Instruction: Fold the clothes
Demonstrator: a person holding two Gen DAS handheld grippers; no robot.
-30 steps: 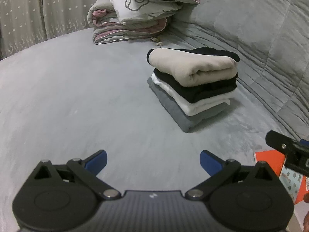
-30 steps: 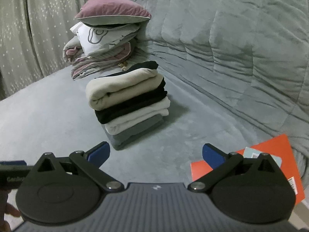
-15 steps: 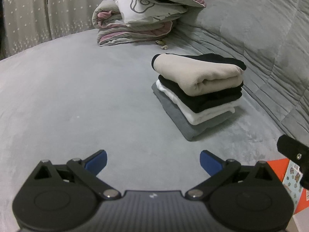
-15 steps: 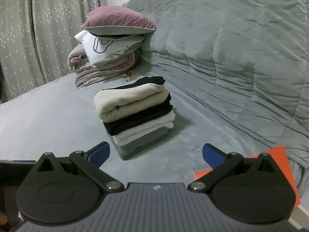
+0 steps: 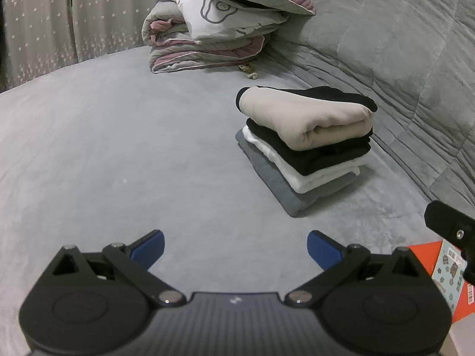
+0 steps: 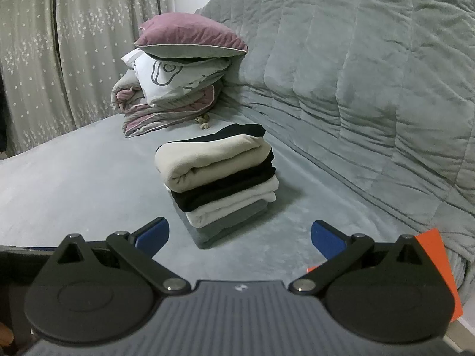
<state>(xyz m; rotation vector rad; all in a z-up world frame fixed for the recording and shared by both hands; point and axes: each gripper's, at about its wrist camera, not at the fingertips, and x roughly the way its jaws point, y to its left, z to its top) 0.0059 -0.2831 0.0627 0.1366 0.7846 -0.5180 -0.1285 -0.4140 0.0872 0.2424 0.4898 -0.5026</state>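
A neat stack of folded clothes (image 5: 308,145) rests on the grey bed: beige with black trim on top, then black, white and grey layers. In the right wrist view the same stack (image 6: 219,178) stands just ahead. My left gripper (image 5: 236,247) is open with nothing between its blue-tipped fingers, well short of the stack and left of it. My right gripper (image 6: 240,237) is open and empty too, close in front of the stack. Part of the right gripper's black body (image 5: 451,228) shows at the right edge of the left wrist view.
A heap of folded quilt and pillows (image 5: 219,29) with a mauve cushion (image 6: 190,38) on top sits at the back by the curtains (image 6: 44,59). A padded grey backrest (image 6: 371,89) runs along the right. An orange card (image 6: 436,267) lies at the near right.
Both grippers have drawn back and tilted upward, so the stack and the pillows sit lower in view. Both stay open. The stack has not moved.
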